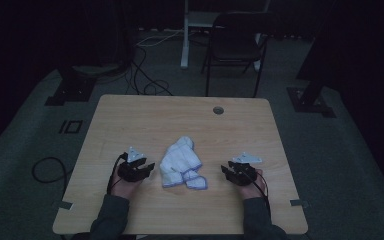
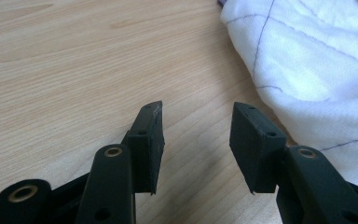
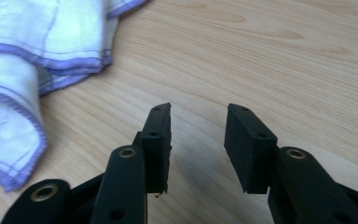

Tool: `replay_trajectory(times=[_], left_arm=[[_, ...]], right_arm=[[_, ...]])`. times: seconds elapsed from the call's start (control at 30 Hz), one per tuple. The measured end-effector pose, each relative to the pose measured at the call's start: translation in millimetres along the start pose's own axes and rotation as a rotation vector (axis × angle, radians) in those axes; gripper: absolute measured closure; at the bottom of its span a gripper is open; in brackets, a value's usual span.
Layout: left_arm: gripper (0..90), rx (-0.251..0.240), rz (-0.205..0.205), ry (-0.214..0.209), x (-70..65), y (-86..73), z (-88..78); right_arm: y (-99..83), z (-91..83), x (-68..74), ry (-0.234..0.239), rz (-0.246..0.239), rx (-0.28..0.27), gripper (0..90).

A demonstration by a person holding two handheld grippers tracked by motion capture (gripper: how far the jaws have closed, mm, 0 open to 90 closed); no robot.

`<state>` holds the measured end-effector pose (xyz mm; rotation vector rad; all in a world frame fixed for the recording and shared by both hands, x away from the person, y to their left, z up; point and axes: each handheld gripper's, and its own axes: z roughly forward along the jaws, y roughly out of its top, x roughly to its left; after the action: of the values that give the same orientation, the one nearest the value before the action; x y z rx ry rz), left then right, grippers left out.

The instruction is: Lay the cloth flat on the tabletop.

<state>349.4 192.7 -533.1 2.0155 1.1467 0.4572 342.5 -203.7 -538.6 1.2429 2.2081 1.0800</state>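
A crumpled white cloth point(image 1: 181, 162) with purple hems and thin grid lines lies at the middle of the wooden table point(image 1: 130, 115). My left gripper point(image 1: 147, 167) rests on the table just left of the cloth, open and holding nothing. In the left gripper view the cloth point(image 2: 307, 60) lies beside the right jaw, and the left gripper point(image 2: 196, 126) has bare wood between its jaws. My right gripper point(image 1: 226, 169) sits right of the cloth, a short gap away, also open. In the right gripper view the right gripper point(image 3: 198, 123) points over bare wood, with the cloth's hemmed folds point(image 3: 23, 70) at the upper left.
A round cable hole point(image 1: 218, 110) sits near the table's far edge. Beyond the table stand a dark folding chair point(image 1: 235, 42) and a white post point(image 1: 185, 35). Cables point(image 1: 145, 75) trail over the dim floor. Stand feet point(image 1: 72, 90) flank the table's far corners.
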Motion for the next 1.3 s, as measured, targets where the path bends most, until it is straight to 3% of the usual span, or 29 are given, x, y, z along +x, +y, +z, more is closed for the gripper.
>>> replay_trajectory(times=[0.07,0.23,0.53,1.3], left_arm=[[55.0,-0.005,-0.023,-0.032,1.3,0.4,-0.4],[55.0,-0.011,-0.012,-0.039,-3.0,2.0,-2.9],[54.4,-0.036,0.046,-0.059,-18.0,6.8,-9.2],[51.7,-0.085,0.132,-0.112,-52.1,23.9,-23.9]], right_arm=[[0.5,0.3,2.7,0.004,-0.004,0.0,61.8],[1.3,0.9,4.4,0.011,0.002,-0.003,60.6],[2.4,0.5,10.6,0.038,-0.006,-0.008,60.6],[4.0,3.5,30.9,0.09,-0.04,-0.012,60.1]])
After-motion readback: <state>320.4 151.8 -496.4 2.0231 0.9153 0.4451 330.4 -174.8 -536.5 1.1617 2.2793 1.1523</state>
